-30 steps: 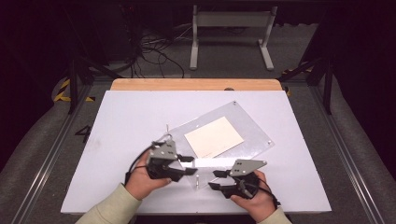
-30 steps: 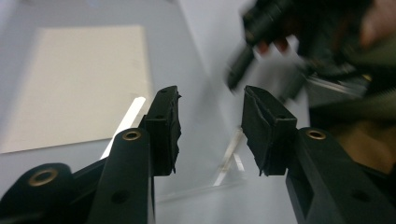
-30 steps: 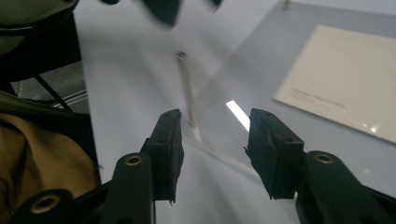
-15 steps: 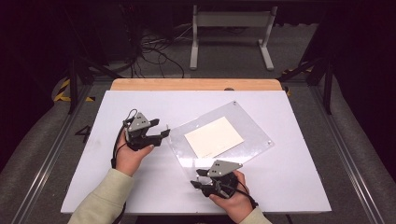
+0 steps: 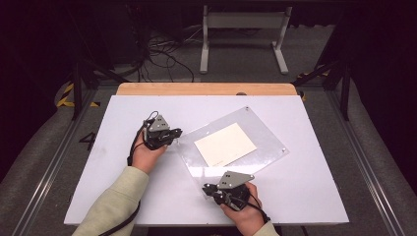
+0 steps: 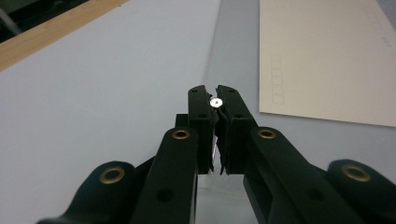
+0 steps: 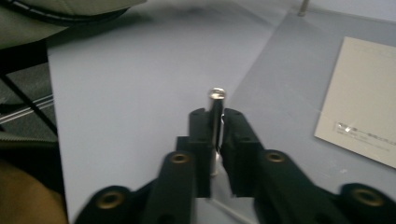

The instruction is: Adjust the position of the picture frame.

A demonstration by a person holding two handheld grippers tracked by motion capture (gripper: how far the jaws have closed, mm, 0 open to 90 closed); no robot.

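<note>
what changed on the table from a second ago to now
The left gripper moved from the clear panel's near edge to its left corner, and its jaws have just closed on a corner post. The right gripper shifted to the near corner and closed on the post there. Panel, card and table stayed put.

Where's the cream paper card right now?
In the high view, the cream paper card lies under the clear acrylic sheet, right of table centre, between the left tongs and right tongs.

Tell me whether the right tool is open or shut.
Shut: the right tool has just closed, its jaws clamping the metal standoff at the clear panel's corner.
</note>
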